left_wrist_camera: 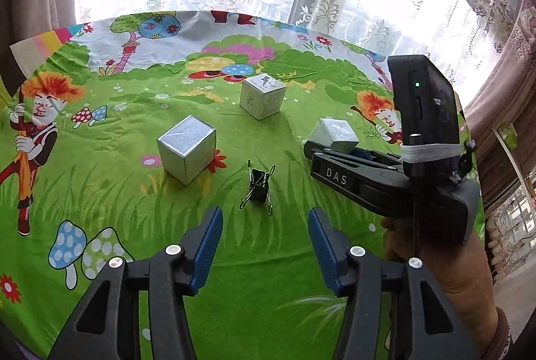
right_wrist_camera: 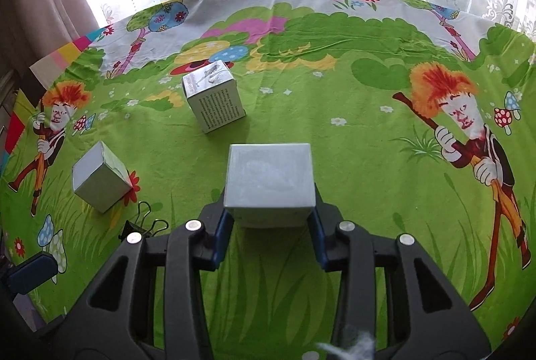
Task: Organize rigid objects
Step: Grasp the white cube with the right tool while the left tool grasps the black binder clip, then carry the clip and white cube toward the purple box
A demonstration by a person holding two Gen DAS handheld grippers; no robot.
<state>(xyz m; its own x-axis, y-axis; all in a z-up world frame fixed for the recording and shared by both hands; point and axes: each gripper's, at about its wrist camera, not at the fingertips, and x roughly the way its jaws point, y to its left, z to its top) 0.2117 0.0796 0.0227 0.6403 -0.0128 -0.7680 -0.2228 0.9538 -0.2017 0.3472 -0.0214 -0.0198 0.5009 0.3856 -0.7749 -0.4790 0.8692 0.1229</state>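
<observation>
The silver cube (right_wrist_camera: 269, 181) sits between the blue pads (right_wrist_camera: 225, 234) of the right gripper (right_wrist_camera: 269, 219), and both pads lie against its side faces, so I judge that this gripper is closed on it. The cube is squared to the gripper: its flat front face looks straight back along the fingers and has no clear long axis. It is on the right part of the cartoon tablecloth (right_wrist_camera: 335, 98), toward the near edge. I cannot tell whether its bottom rests on the cloth or is already lifted.

The second silver cube (left_wrist_camera: 186, 153) stands to the left of the held one, near the middle of the cloth and turned with one corner toward the near edge. The printed box (left_wrist_camera: 262, 96) is further away, toward the window edge. The three boxes are well apart from each other.

A black binder clip (left_wrist_camera: 259, 188) stands just beyond the left gripper (left_wrist_camera: 264, 241), almost on the line between its fingers. This gripper is half open and empty. The second silver cube is a little beyond and to the left of it, so the left hand is the nearer one for both things.

For bringing the held cube to the other boxes, I think the way goes leftward across the cloth, and the clip lies near that way.
</observation>
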